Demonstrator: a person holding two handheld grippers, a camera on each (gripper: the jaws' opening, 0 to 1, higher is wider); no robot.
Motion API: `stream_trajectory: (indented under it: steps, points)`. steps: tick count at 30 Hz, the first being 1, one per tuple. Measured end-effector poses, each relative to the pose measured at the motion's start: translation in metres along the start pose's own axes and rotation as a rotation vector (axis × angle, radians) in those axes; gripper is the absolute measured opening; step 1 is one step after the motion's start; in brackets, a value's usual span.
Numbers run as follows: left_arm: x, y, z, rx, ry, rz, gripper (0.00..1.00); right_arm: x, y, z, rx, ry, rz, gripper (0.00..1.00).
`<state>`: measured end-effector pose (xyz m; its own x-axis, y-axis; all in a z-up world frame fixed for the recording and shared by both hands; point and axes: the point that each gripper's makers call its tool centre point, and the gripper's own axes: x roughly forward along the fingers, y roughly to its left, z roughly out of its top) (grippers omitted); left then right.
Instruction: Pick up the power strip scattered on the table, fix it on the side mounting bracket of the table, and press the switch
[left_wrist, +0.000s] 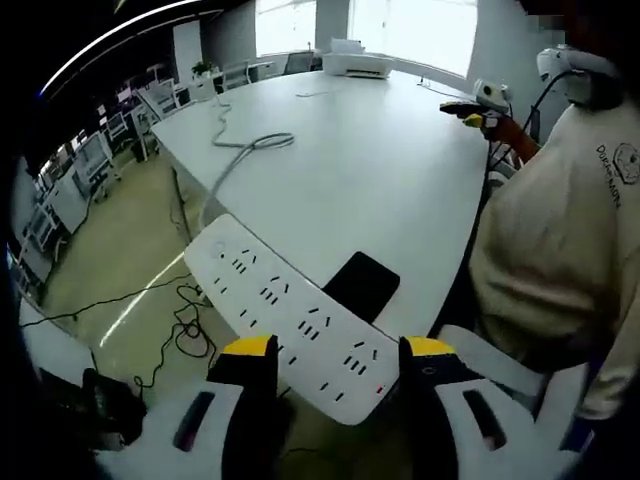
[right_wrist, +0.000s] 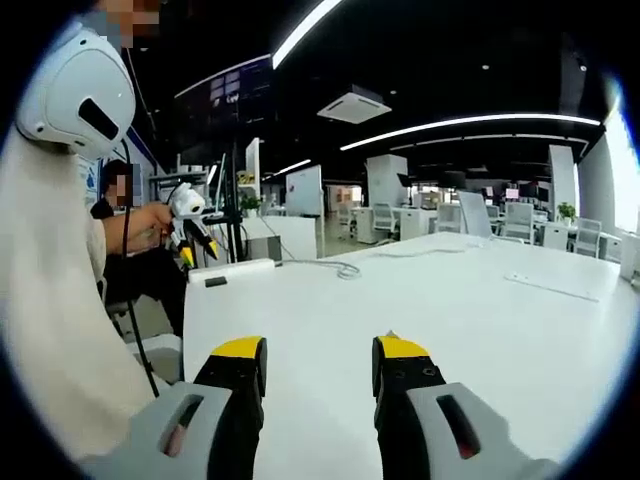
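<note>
We find the left gripper with its yellow-tipped fingers spread either side of the strip. Whether the pads touch the casing, we cannot tell. The strip is white, with rows of sockets and a small red mark near its end between the fingers. It runs from that point toward 10 o'clock in the left gripper view, lying along the bench edge. Whether it rests on the edge or is carried clear of it, we cannot tell. A black plate sits just beside the strip at 1 o'clock, against the bench edge. The cable leaves the far end of the strip and loops across the white top toward 11 o'clock. A person in a cream top stands at 3 o'clock of this view. The right gripper shows at 1 o'clock, above the bench's far side. Dark cords lie on the floor at 8 o'clock.

In the right gripper view, the right gripper hovers over the bare bench, its fingers spread and holding nothing. The strip shows at 10 o'clock on the bench's far corner, with the left gripper just beside it.
</note>
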<state>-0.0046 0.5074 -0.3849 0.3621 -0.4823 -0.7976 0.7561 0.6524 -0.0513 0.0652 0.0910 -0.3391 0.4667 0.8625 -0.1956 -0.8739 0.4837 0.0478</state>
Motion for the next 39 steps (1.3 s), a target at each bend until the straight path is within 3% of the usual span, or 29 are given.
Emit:
stream_trajectory:
  steps: [6, 14, 39]
  points:
    - [0.002, 0.004, -0.001, -0.004, 0.005, -0.009, 0.5, 0.002, -0.003, -0.002, 0.005, 0.0, -0.001, 0.38]
    - [0.008, 0.007, -0.011, -0.011, 0.075, -0.018, 0.49, 0.003, -0.006, -0.001, 0.011, -0.007, -0.005, 0.38]
    - [0.006, 0.013, -0.017, -0.028, 0.178, -0.026, 0.49, 0.008, -0.01, -0.006, 0.027, -0.008, -0.004, 0.37]
